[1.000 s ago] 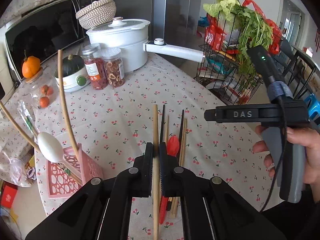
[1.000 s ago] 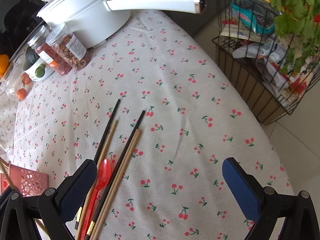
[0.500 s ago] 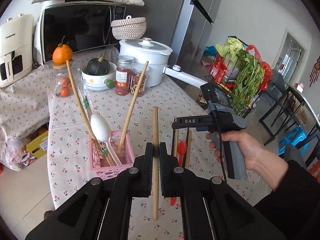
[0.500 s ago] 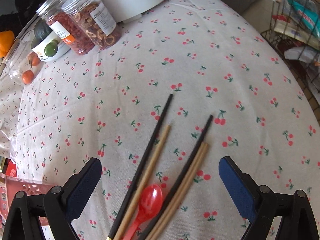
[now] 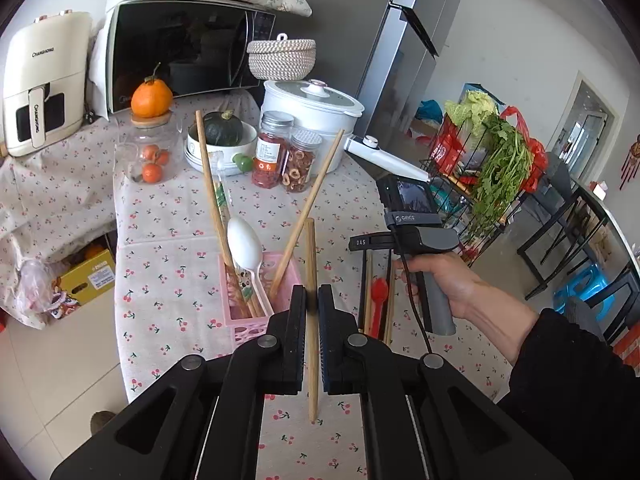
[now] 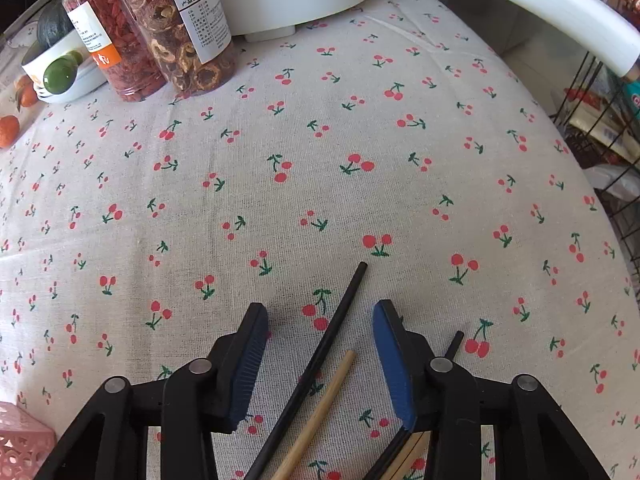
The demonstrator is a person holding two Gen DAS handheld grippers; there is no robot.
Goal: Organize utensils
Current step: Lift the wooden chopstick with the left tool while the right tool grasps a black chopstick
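My left gripper [image 5: 312, 292] is shut on a pale wooden chopstick [image 5: 310, 256], held upright just right of the pink basket [image 5: 240, 322]. The basket holds a white spoon [image 5: 245, 242] and two wooden chopsticks. My right gripper [image 6: 320, 312], in a person's hand [image 5: 448, 280], points steeply down at the tablecloth. Its jaws are closing around a black chopstick [image 6: 332, 332] and a wooden chopstick [image 6: 324, 404], and the pads touch neither. A second black chopstick [image 6: 454, 344] lies outside the right finger. A red spoon [image 5: 379, 292] lies among the chopsticks.
Two food jars [image 6: 180, 28], a white pot [image 5: 312, 112] with a long handle, a bowl with a squash and a glass jar of oranges stand at the back. A wire rack of vegetables [image 5: 480, 168] stands beyond the table's right edge.
My left gripper has carried its chopstick left and up, from over the loose utensils to beside the pink basket. My right gripper has dropped onto the loose chopsticks and its jaws have narrowed.
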